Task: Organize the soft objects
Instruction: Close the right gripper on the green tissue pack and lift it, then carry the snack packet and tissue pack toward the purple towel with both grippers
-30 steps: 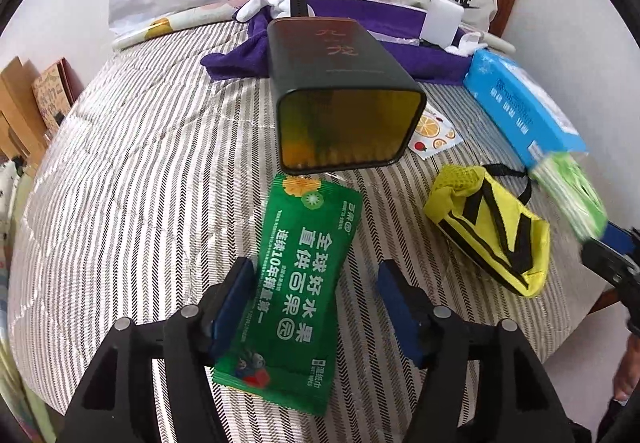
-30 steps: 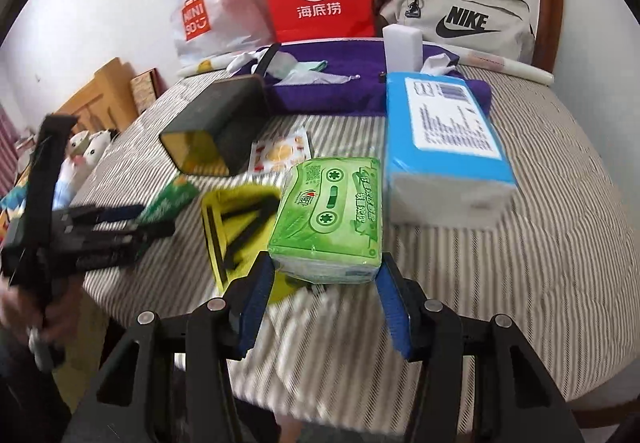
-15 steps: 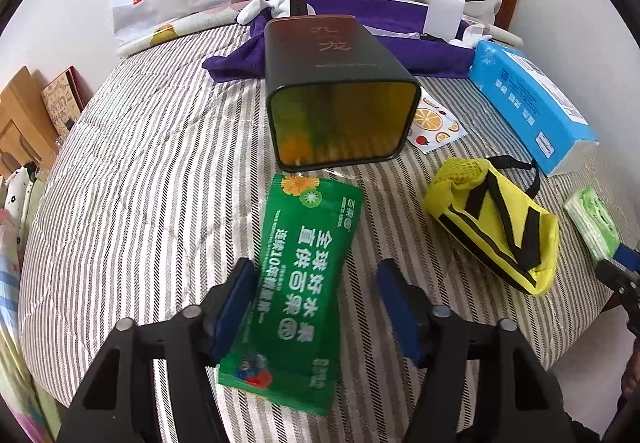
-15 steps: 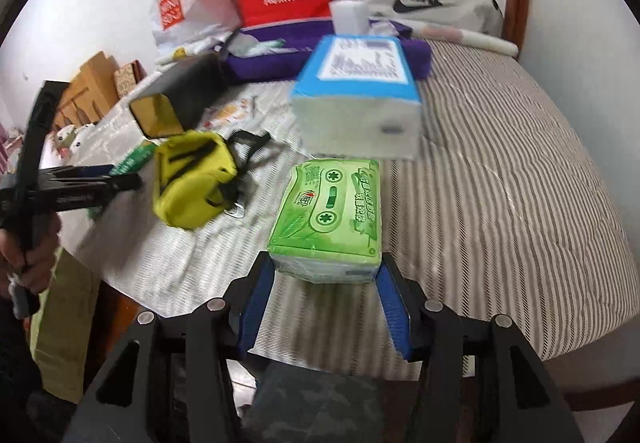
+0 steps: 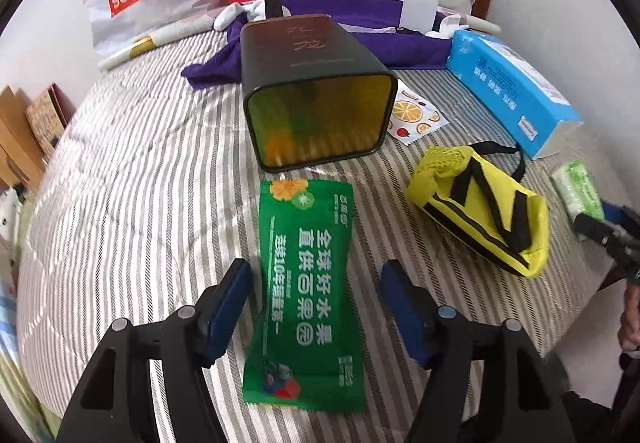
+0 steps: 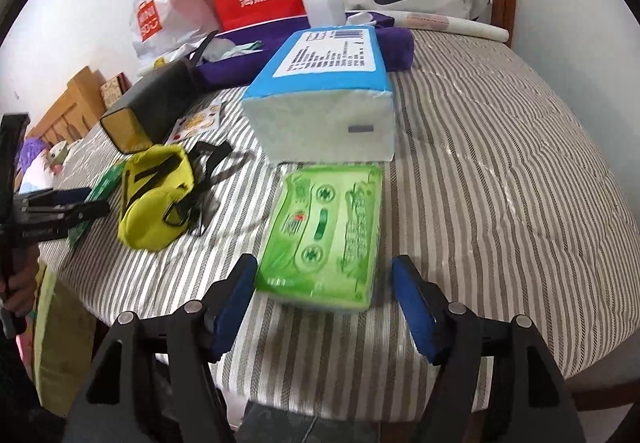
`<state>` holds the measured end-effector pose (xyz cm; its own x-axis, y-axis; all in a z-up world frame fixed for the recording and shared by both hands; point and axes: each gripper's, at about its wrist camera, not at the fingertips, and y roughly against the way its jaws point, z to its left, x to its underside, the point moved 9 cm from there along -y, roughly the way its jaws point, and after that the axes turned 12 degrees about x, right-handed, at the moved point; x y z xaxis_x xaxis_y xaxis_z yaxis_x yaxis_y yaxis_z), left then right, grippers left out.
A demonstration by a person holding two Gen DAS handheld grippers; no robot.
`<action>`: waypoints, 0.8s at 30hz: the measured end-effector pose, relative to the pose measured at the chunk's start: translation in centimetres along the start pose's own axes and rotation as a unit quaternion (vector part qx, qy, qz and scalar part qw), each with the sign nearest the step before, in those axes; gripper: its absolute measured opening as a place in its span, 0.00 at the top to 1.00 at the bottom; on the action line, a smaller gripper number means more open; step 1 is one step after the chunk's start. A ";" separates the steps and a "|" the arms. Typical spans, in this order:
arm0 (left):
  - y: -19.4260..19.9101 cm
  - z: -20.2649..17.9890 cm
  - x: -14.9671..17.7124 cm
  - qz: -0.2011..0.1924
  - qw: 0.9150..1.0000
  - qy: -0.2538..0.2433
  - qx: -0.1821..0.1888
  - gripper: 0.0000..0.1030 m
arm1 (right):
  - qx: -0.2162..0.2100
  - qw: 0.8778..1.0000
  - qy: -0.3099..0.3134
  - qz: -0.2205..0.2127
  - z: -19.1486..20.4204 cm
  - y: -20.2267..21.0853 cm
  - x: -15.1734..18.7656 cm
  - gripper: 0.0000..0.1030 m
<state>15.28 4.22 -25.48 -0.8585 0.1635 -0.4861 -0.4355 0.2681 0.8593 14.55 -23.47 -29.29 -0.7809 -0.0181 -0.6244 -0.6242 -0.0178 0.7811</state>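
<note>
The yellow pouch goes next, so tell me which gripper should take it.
Left, marginally. The yellow pouch lies just right of the open left gripper, which straddles only the green snack packet. The right gripper, also open, sits around the green tissue pack, farther away.

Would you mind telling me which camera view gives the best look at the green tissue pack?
The right wrist view: the green tissue pack lies flat on the striped cover, its whole printed top visible between the right gripper's open fingers. In the left wrist view only a small, blurred part of it shows near the right edge.
</note>
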 end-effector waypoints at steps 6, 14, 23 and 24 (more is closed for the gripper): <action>0.3 -0.1 -0.3 -0.006 1.000 -0.002 0.004 0.66 | 0.028 0.999 0.005 -0.014 0.4 -0.8 -1.0 0.39; 0.9 -0.5 0.2 -0.006 1.000 0.004 0.025 0.75 | 0.018 0.999 0.023 -0.012 0.9 0.2 -0.8 0.48; 4.1 -0.9 -0.3 -0.029 0.997 0.031 0.066 0.75 | -0.020 0.998 0.046 -0.024 2.0 4.0 -1.8 0.48; 4.5 -1.1 -0.4 -0.032 0.997 0.028 0.068 0.75 | -0.030 0.998 0.046 -0.024 2.2 4.4 -2.1 0.48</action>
<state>13.40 4.29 -21.25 -0.8457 0.0899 -0.5261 -0.4523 0.4026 0.7958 13.33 -21.28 -24.53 -0.7430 -0.1074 -0.6606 -0.6558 -0.0807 0.7506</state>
